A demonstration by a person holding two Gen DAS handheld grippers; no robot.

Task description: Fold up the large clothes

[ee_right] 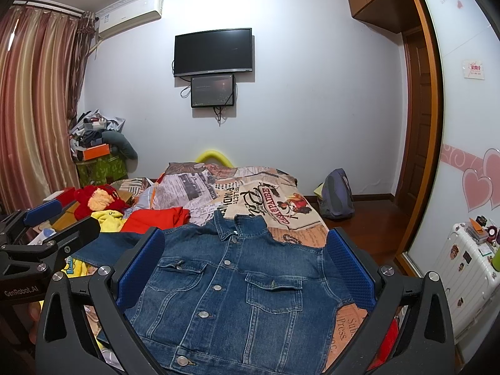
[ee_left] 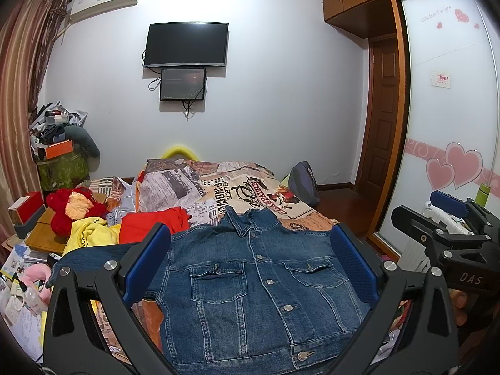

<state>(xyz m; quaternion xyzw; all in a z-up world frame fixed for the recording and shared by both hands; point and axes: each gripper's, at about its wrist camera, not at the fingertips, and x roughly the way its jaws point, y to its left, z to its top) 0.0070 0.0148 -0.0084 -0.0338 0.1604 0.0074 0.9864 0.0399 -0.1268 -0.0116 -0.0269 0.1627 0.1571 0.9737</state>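
Denim jacket (ee_left: 259, 290) spread front-up on the bed (ee_left: 281, 200), buttoned, collar pointing away from both tools, hem nearest. Left tool (ee_left: 250, 268) spread wide, holding nothing, poised above the chest with the jacket straight ahead and below. Right tool (ee_right: 247, 268) likewise spread and empty, just beside the left one. Long axis of the jacket running directly away from the tools. One sleeve (ee_left: 93, 257) trailing out past the left tool's left finger, so probably the left tool's to take first. Red garment (ee_left: 153, 223) and yellow garment (ee_left: 90, 231) heaped beyond that sleeve.
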